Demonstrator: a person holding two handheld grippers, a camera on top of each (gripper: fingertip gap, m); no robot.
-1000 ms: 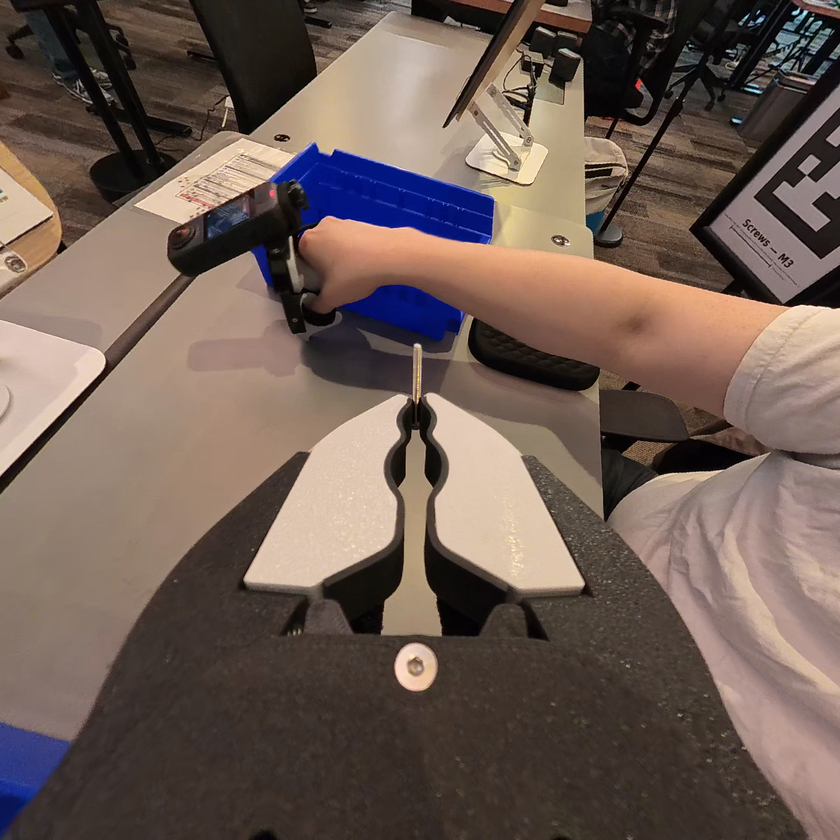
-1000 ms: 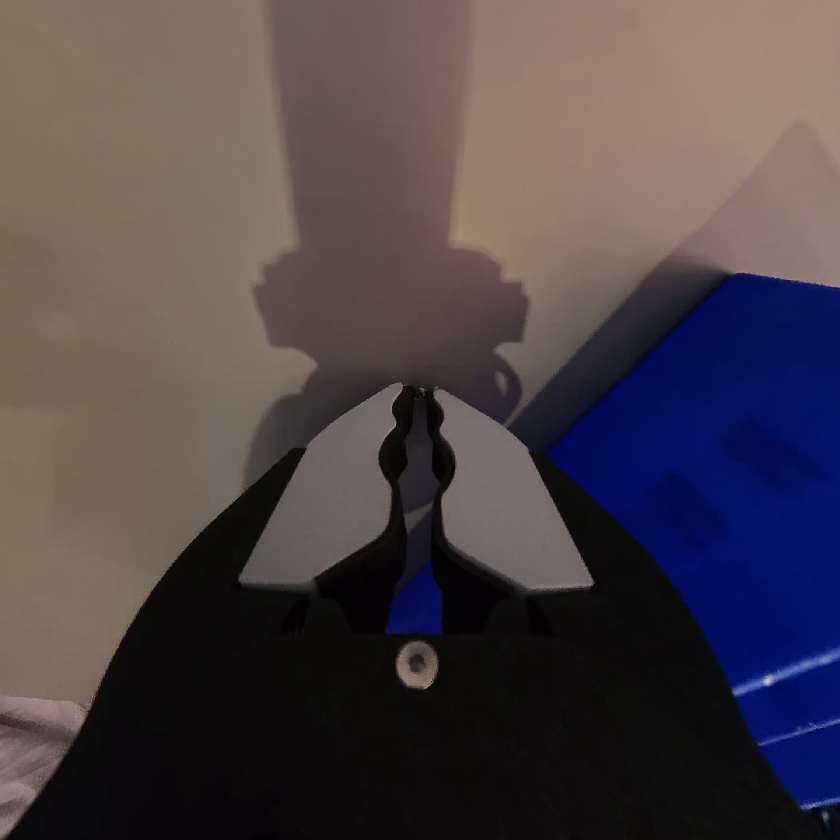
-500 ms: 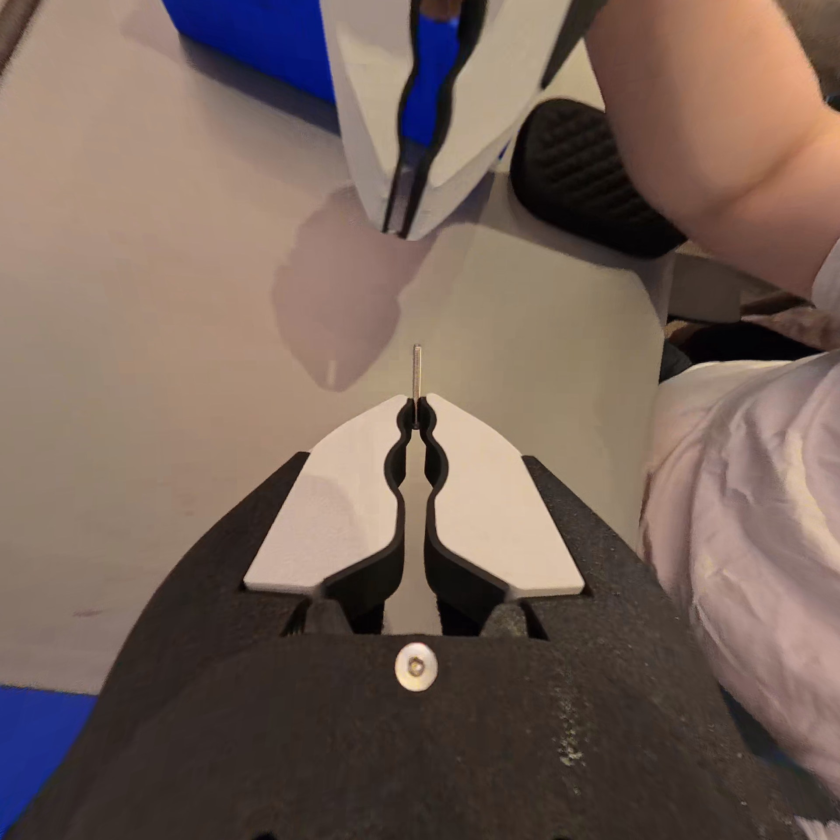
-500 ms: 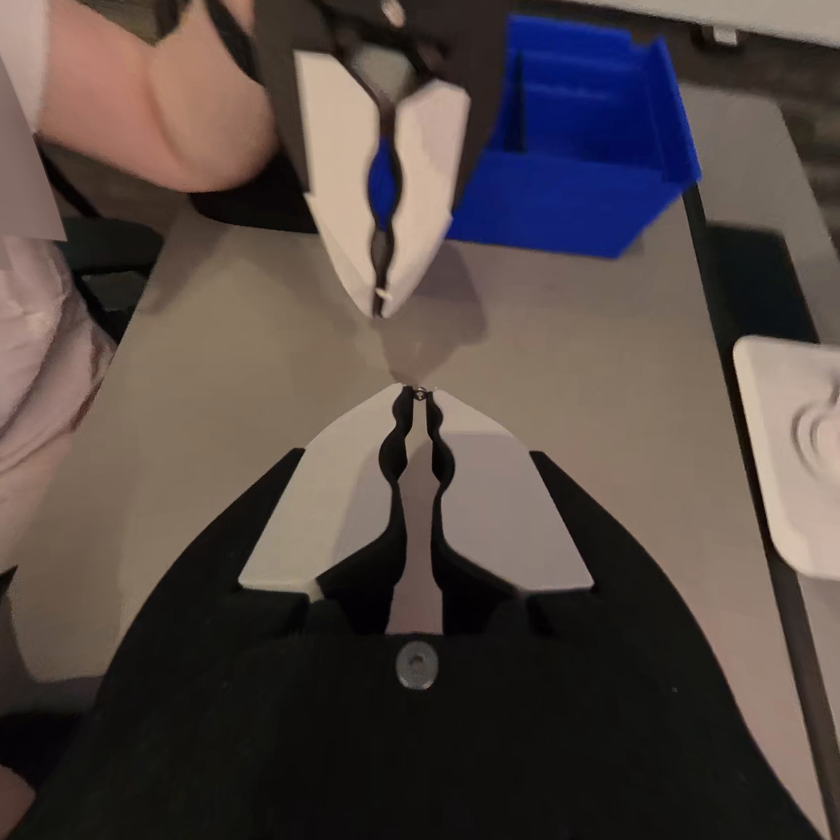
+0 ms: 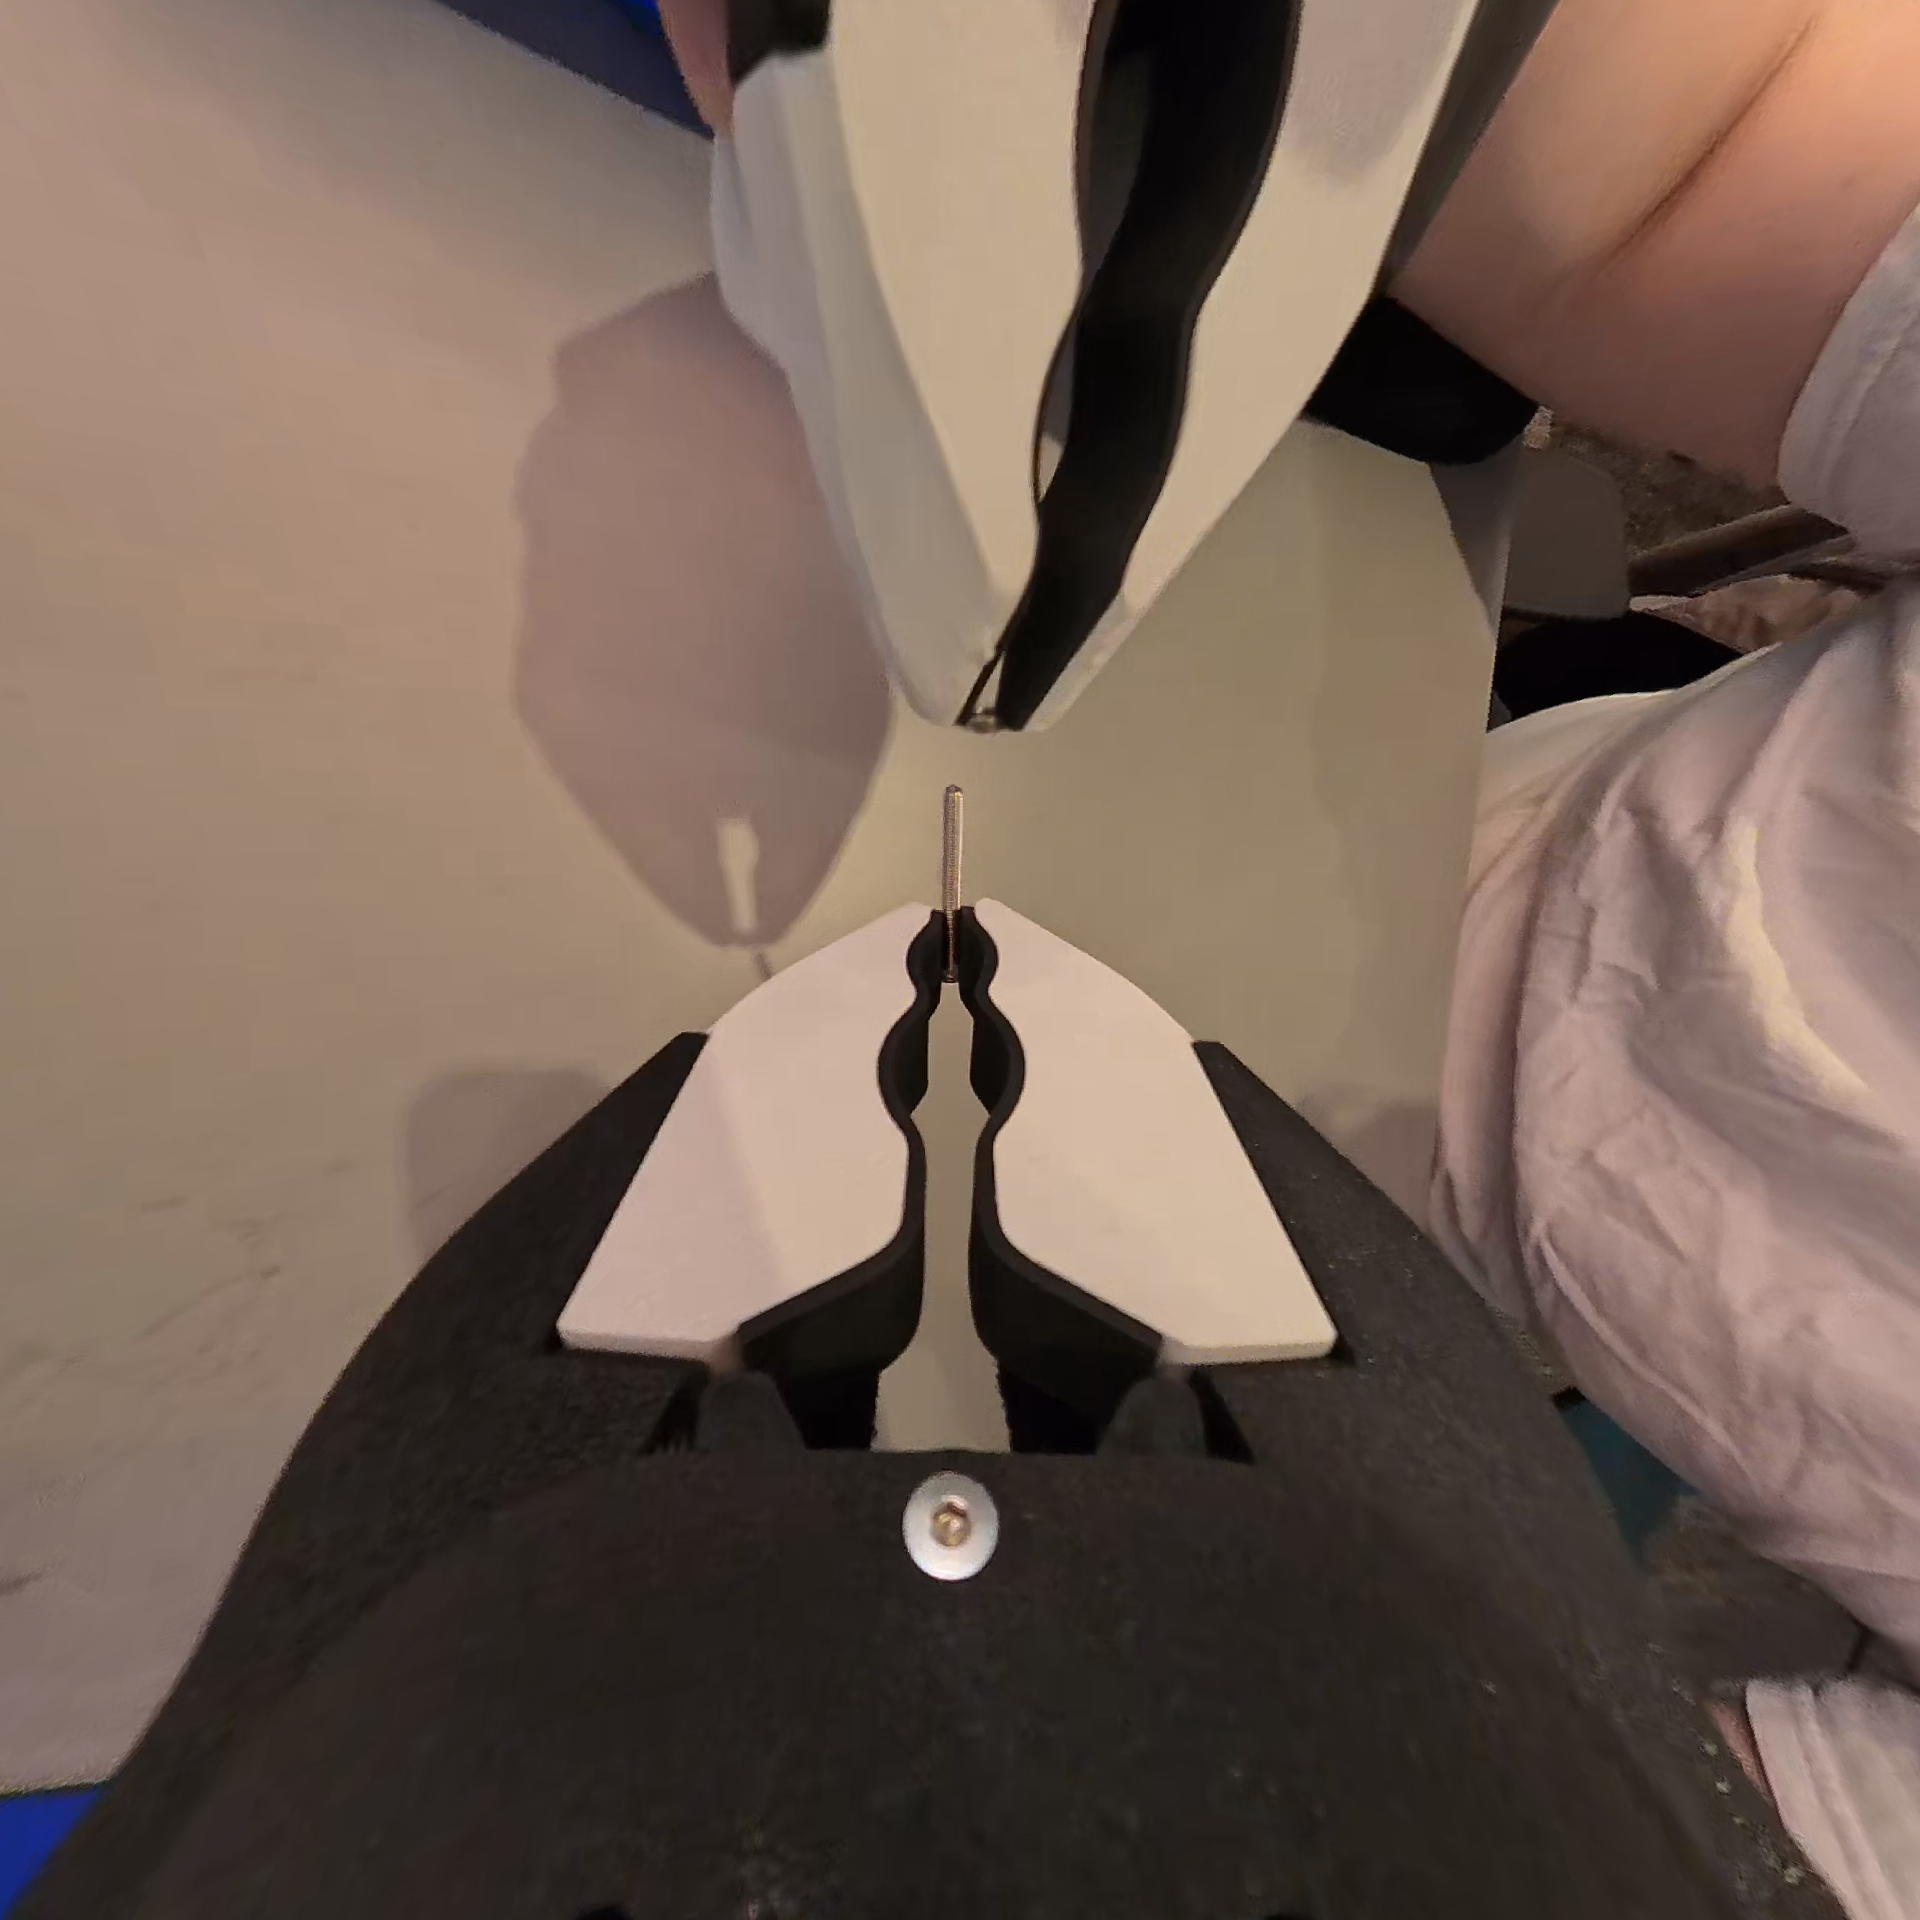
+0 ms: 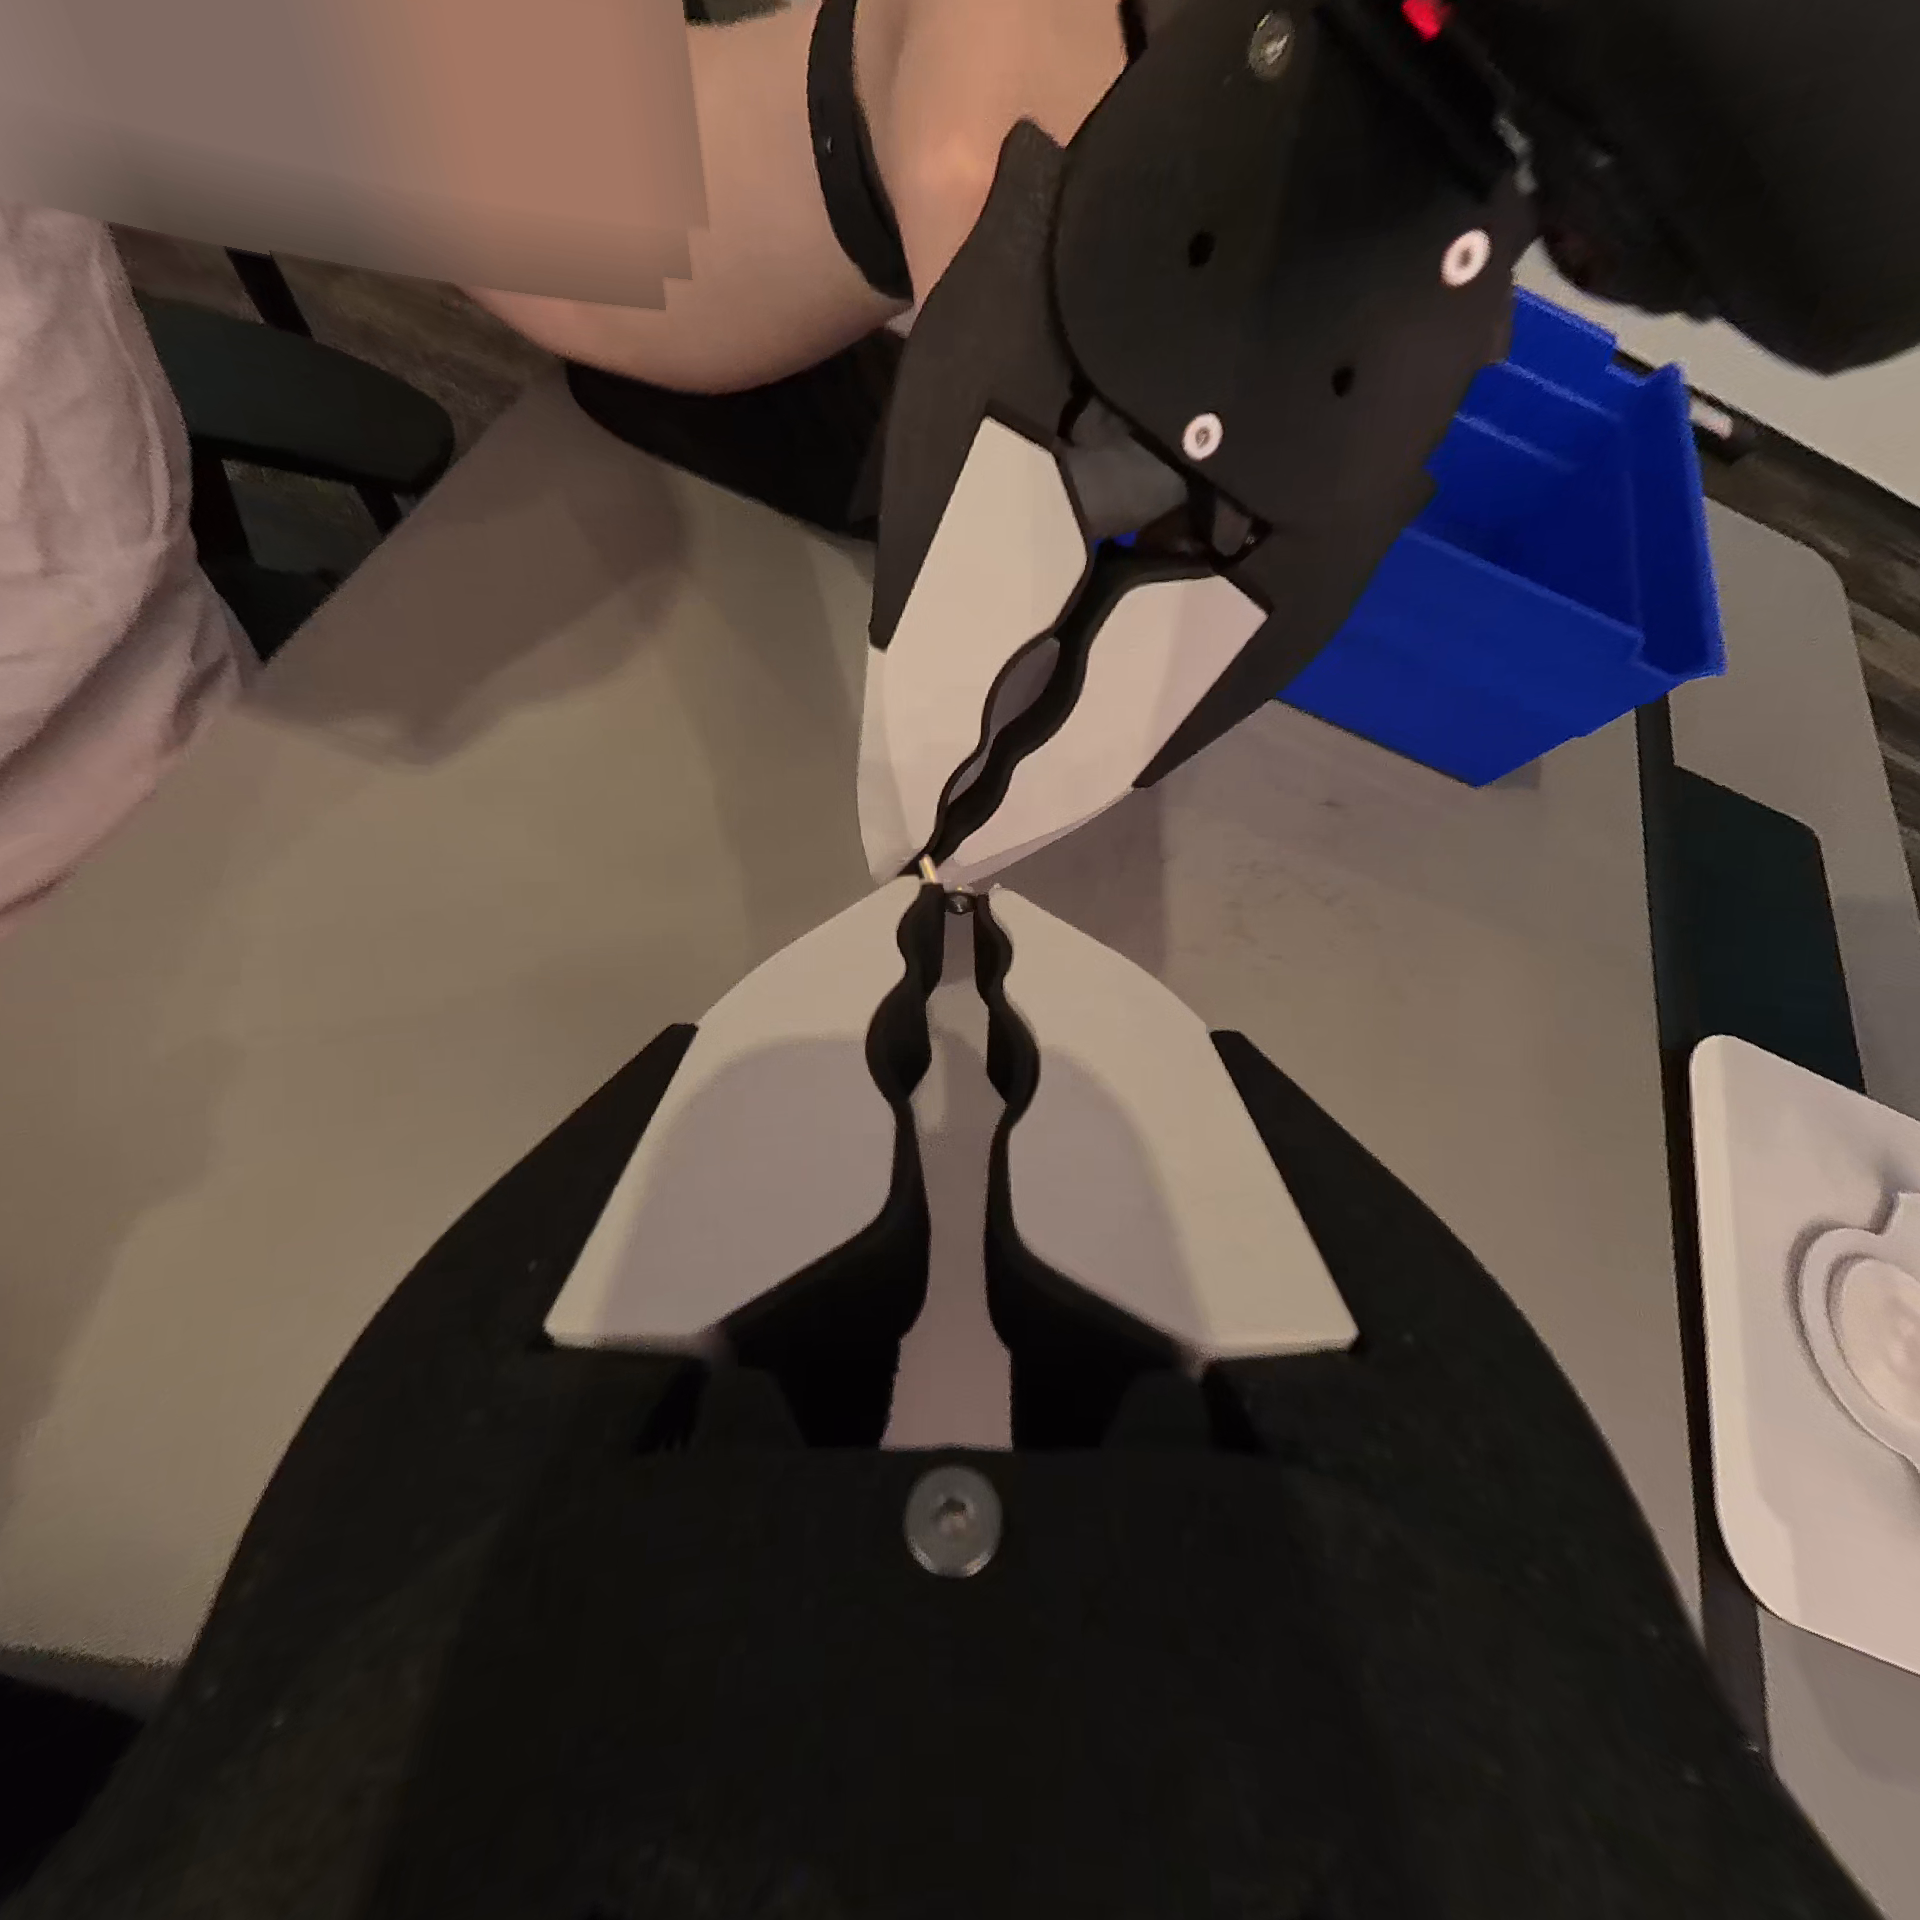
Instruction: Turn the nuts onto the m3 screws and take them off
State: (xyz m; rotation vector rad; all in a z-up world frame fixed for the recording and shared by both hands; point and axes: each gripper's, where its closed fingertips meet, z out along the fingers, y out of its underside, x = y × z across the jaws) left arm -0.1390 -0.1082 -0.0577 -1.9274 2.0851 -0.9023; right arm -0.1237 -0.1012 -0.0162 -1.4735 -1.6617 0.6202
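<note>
My left gripper [image 5: 951, 914] is shut on a thin silver M3 screw [image 5: 952, 852] that sticks out forward from its tips. My right gripper [image 6: 958, 902] is shut on a small dark nut [image 6: 958, 904] at its tips. The two grippers face each other tip to tip above the grey table [image 5: 260, 727]. In the left wrist view the right gripper [image 5: 987, 717] hangs just beyond the screw's free end, with a small gap. In the right wrist view the left gripper [image 6: 928, 871] and its screw [image 6: 932, 875] almost touch the nut.
A blue bin [image 6: 1538, 623] stands behind the left gripper. A white tray [image 6: 1818, 1351] lies at the right table edge. The person's arm [image 5: 1621, 229] and white shirt [image 5: 1683, 1039] are to the right. A black padded rest [image 5: 1423, 405] lies at the table's edge. Some 5 centimetres of space lies between my two pairs of fingers.
My right gripper has left the spot by the blue bin and swung round to face the left gripper. The two tips have closed in until nut and screw end nearly meet.
</note>
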